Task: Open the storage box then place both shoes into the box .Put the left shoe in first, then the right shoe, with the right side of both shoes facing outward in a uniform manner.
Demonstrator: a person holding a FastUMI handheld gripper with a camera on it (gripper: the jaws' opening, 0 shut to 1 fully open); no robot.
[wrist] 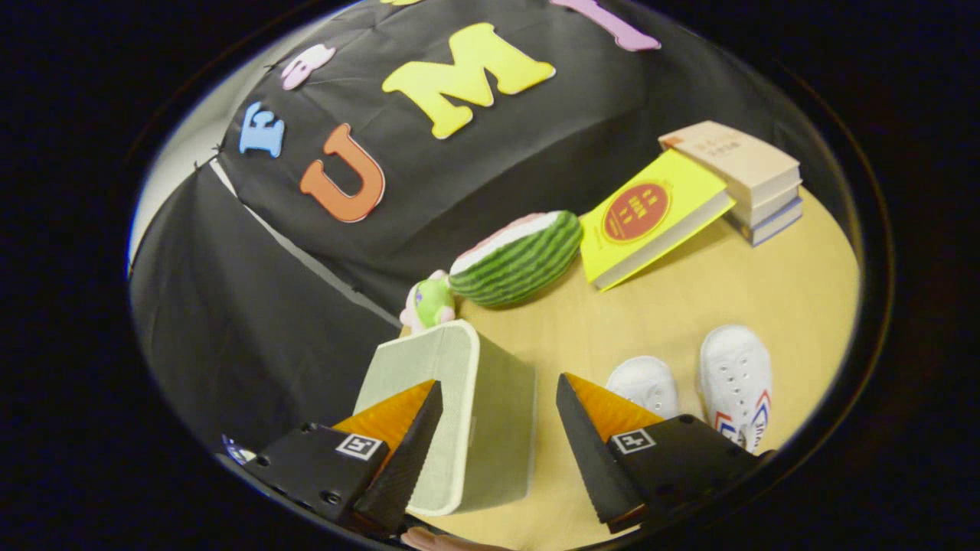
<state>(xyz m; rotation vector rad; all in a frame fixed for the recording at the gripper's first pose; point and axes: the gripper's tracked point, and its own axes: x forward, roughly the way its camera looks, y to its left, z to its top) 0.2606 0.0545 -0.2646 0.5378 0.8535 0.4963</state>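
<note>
A pale grey-green fabric storage box (467, 413) stands on the wooden table (689, 306), its lid closed, partly between and just ahead of my fingers. My gripper (499, 390) is open, its orange-and-black fingers (406, 428) spread wide above the box and touching nothing. Two white shoes sit side by side to the right of the box. The nearer one (645, 385) lies just beyond my right finger. The other (736, 376) is farther right, with red and blue marks on its side.
Beyond the box lie a watermelon-slice plush (521, 259) and a small green and pink toy (430, 304). A yellow book (651, 218) leans on a stack of books (746, 180) at the back right. Bare tabletop lies between the shoes and the books.
</note>
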